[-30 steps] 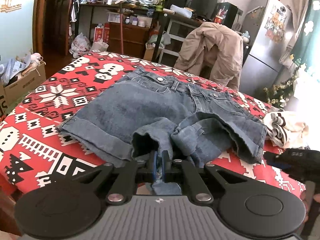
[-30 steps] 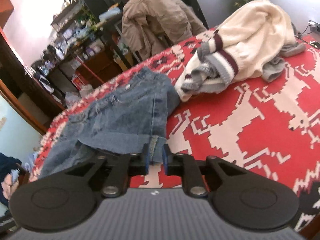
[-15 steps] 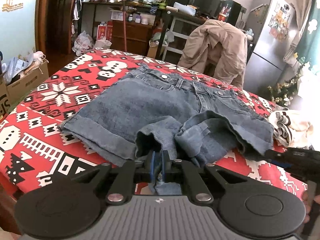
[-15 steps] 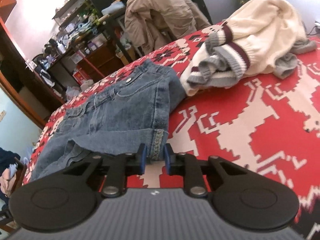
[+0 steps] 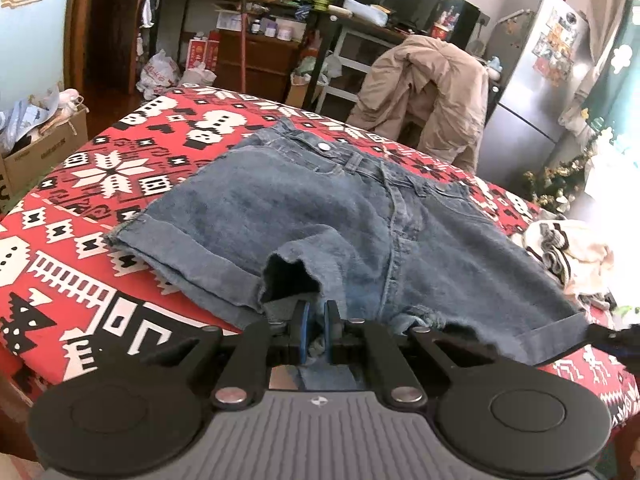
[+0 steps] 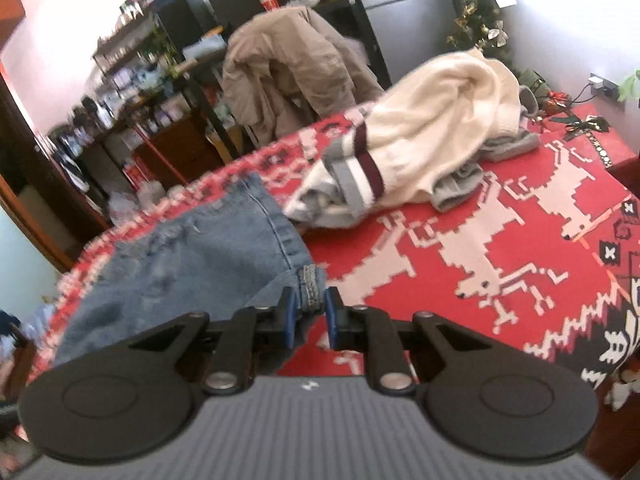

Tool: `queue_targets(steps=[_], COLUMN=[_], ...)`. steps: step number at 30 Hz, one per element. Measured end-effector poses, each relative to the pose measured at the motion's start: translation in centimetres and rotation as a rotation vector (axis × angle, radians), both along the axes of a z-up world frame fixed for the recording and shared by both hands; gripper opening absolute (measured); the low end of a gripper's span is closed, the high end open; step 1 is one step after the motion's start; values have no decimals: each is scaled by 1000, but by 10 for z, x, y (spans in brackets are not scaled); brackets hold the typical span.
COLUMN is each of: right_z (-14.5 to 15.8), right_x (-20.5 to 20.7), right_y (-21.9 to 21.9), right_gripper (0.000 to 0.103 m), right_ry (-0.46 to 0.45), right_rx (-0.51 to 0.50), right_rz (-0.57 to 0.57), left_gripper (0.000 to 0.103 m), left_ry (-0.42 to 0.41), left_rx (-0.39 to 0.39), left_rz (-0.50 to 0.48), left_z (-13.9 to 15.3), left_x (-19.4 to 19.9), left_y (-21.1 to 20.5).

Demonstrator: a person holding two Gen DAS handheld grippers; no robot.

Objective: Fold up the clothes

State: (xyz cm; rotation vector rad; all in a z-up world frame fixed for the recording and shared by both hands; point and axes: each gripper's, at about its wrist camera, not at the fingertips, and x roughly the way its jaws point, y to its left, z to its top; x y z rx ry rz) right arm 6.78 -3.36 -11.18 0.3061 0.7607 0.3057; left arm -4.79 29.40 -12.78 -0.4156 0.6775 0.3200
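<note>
1. The job is to fold clothes, and the denim shorts (image 5: 360,224) come first. They lie on the bench (image 5: 100,176), which has a red cloth with white and black shapes on it.
2. The step in hand looks like spreading the shorts flat. Each claw has one bottom edge and the two seem to pull apart.
3. The left claw (image 5: 316,320) is nearly shut, and a bit of blue denim at the near leg hem sits pinched between its pads.
4. The right claw (image 6: 310,312) is narrow too. It grips the rolled cuff (image 6: 310,286) of the other leg, with the stitched seam right between the blue pads. Its jaws have just been closing a little on that cuff.
5. The right wrist view is blurry at the far side, so the waistband there is hard to make out.
6. Next, I think the shorts need to be laid smooth, then one half folded over the other. Both claws must hold on tight so the cloth does not slip out.
7. The denim is thick and stiff, with rolled cuffs, frayed edges and metal buttons (image 5: 323,146) at the waist.
8. Just beside the shorts is a soft cream sweater (image 6: 432,120) with grey and dark red stripes, all bunched up.
</note>
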Motion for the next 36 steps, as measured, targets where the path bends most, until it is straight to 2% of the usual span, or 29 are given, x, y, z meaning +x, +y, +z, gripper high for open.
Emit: queue_targets(steps=[3,4,10,16,20,22,26,31,36], right_z=[-13,-17,-19,-11,-9,-9,-11,-14,-17], right_x=[4,4,-5,-12,-14,-14,-15,-17,-16], right_y=[2,4,2,0,0,0,0,-1,-1], right_gripper=[19,22,28,31,32,32,32,33,33], right_ry=[26,30,48,25,21,24,40,57,69], right_rx=[-38,-44,-19,-15,-12,-6,3,9,10], right_rz=[2,-6,-38,-28,-20,-16,-13,3,7], left_gripper=[8,8,8,12,18,22,22,22,22], left_ry=[4,6,7,-45,-73,-70,-16,-14,-6], left_rx=[31,48,79,64,-21,-32,57,28,83], left_rz=[-25,-33,-104,-143,-153,-153,-152,-120,-116], left_z=[3,4,8,19,22,20,12,4,4], left_x=[-2,-3,-13,-16,-7,-2,7,3,-2], left_y=[-8,-11,-24,-36,-35,-37,-46,-39,-34])
